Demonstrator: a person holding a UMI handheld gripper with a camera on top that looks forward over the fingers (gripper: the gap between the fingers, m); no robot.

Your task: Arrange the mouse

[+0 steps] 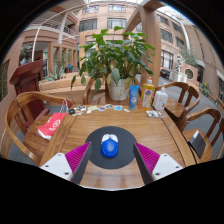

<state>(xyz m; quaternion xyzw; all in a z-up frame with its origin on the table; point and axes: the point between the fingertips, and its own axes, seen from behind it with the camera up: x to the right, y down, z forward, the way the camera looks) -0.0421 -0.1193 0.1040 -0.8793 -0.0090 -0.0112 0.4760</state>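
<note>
The gripper point(110, 160) is spread wide, its pink pads point(76, 156) flanking a blue mouse point(109, 148) on a dark round mat point(110, 136) with gaps either side; bare wooden table point(150, 132) beyond, then bottles point(147, 96) and potted plant point(118, 60) at the far edge

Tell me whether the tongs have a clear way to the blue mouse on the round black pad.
Probably yes. The blue mouse sits on the black pad between the open tongs, with a gap at each side and nothing on the wooden table blocking them.
</note>
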